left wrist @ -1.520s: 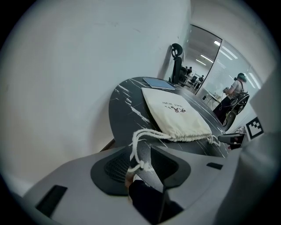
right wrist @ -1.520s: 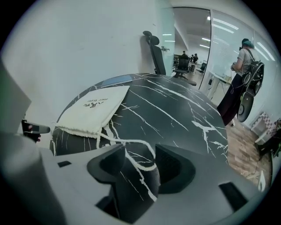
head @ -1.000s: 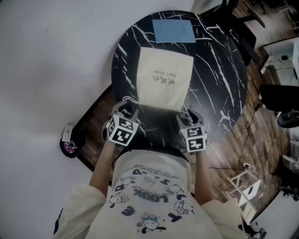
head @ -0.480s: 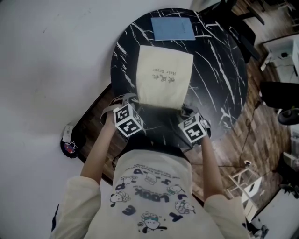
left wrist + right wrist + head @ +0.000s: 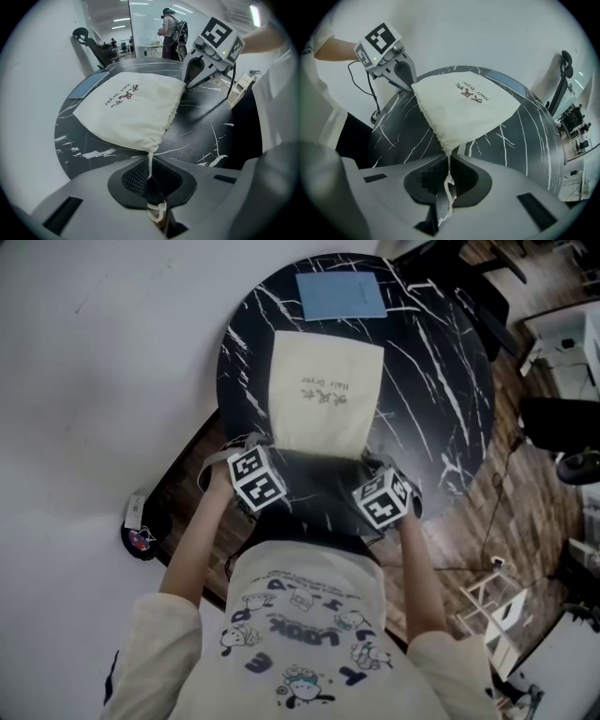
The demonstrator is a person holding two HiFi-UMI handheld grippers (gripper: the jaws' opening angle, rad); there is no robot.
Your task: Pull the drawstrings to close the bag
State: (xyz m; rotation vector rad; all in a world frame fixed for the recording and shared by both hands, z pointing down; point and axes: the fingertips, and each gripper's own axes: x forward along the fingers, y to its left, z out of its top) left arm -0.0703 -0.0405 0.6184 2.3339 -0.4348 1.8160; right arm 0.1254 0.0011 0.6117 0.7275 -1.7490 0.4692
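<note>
While the head view looks down on a round black marbled desk (image 5: 450, 381), a cream bag (image 5: 323, 395) lies flat near its middle with the gathered mouth toward the person. A blue sheet (image 5: 342, 294) lies on the desk beyond the bag's far end, near it but apart, and a dark office chair (image 5: 562, 423) stands off to the right on the wood floor. The left claw (image 5: 251, 446) and the right claw (image 5: 377, 465) point steeply down at the two near corners of the bag, one at each side of the mouth. In the left gripper view the bag's corner narrows to a white left drawstring (image 5: 150, 161) that runs straight into the left claw (image 5: 157, 206); its jaws have just been closing and now pinch the cord, the frayed end showing past them, while the other claw stands at the opposite corner and another person (image 5: 169, 26) stands far behind the desk. In the right gripper view the right drawstring (image 5: 448, 185) drops from the near corner into the right claw (image 5: 443, 206), whose jaws have likewise just been closing and are clamped on the cord.
</note>
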